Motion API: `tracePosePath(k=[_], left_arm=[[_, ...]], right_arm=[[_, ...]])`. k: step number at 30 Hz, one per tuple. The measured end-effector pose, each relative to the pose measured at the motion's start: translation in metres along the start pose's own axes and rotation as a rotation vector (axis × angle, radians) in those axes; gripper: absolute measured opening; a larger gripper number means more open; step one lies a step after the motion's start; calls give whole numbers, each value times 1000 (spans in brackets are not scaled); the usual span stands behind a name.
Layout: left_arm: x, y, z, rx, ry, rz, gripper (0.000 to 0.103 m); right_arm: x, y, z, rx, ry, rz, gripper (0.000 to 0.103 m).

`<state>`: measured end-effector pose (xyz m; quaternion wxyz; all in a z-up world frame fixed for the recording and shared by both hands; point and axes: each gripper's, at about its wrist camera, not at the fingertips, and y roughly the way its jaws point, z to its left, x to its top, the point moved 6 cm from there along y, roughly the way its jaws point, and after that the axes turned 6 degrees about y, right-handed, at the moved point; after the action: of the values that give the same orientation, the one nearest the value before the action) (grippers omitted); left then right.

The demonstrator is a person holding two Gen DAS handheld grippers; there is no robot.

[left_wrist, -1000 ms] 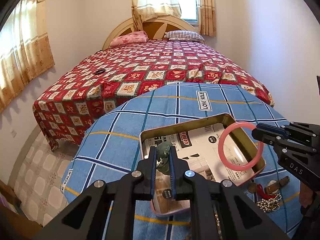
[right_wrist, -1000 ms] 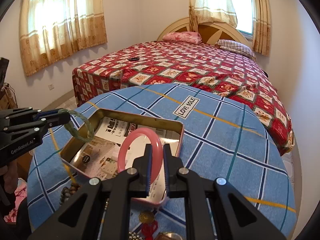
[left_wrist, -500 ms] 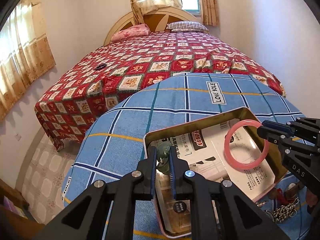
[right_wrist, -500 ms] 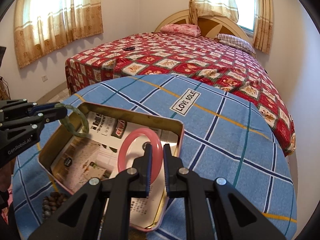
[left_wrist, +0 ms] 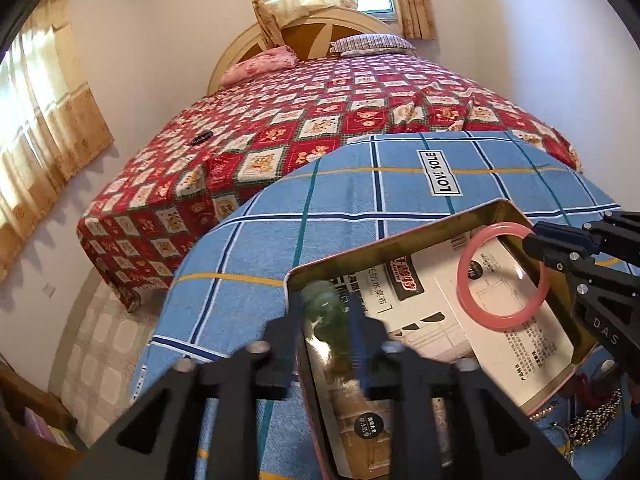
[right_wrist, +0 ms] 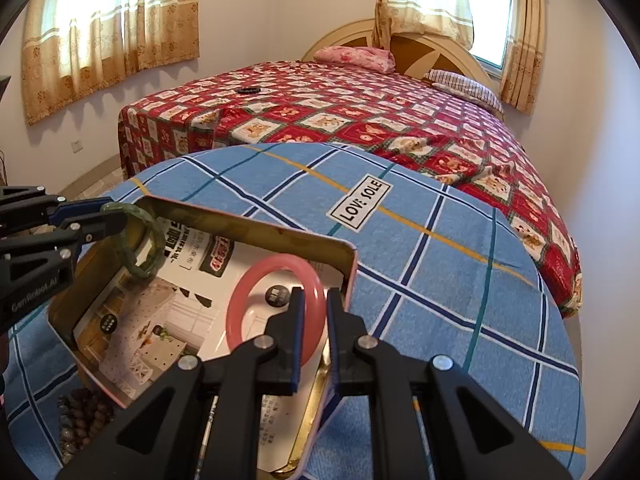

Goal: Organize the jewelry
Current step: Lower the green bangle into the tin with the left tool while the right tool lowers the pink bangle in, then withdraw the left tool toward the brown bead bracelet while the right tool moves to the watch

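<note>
**Two bangles go into the tin**

On the left, the left tool (left_wrist: 324, 324) is opening around the green bangle (right_wrist: 138, 240), over the tin (right_wrist: 280, 236). Let it drop softly. On the right, the right tool (right_wrist: 314, 332) pinches the pink bangle (right_wrist: 276, 308); lower it flat before letting go.

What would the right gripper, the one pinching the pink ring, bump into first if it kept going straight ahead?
Probably the paper lining of the open tin: the right gripper points down into it, with the pink ring leading. Depth is hard to judge; past that comes the tin's far wall.
</note>
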<state>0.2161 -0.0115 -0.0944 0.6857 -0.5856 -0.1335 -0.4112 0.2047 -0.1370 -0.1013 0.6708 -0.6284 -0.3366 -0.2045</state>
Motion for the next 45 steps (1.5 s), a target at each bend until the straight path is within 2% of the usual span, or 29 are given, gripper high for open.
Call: tracePosePath(k=[1, 4, 8, 11, 12, 13, 18, 21, 23, 29, 31, 34, 37, 45], left_arm=[[1, -2, 0, 17, 4, -3, 42], [3, -10, -1, 39, 7, -25, 56], [5, -20, -1, 43, 4, -40, 56], [3, -26, 0, 47, -5, -44, 56], [2, -28, 0, 52, -6, -45, 56], [1, -30, 1, 55, -9, -45, 56], [-13, -45, 6, 82, -29, -45, 56], [-29, -59, 6, 94, -35, -47, 56], [-41, -66, 4, 107, -28, -41, 56], [-80, -83, -3, 90, -30, -7, 56], [-91, -83, -8, 78, -34, 8, 56], [-101, -79, -21, 70, -3, 35, 56], [-109, -79, -24, 66, -15, 51, 56], [-129, -69, -43, 49, 9, 105, 56]], right_arm=[[0, 1, 0, -3, -2, 2, 13], [-2, 0, 2, -4, -1, 5, 15], [-3, -3, 4, -12, -6, 2, 17], [-2, -8, 5, -13, -4, -10, 29], [-1, -11, 5, -25, -6, -18, 38], [-1, -13, 4, -26, -6, -26, 41], [-3, -25, 2, -37, -11, -36, 41], [-11, -34, -3, -51, -9, -40, 44], [-19, -42, -6, -64, -15, -38, 48], [-52, -68, -24, -86, 6, -24, 50], [-65, -74, -33, -102, 17, -16, 53], [-81, -82, -41, -114, 26, 0, 53], [-96, -88, -45, -115, 19, 13, 53], [-111, -85, -36, -67, -23, 28, 58]])
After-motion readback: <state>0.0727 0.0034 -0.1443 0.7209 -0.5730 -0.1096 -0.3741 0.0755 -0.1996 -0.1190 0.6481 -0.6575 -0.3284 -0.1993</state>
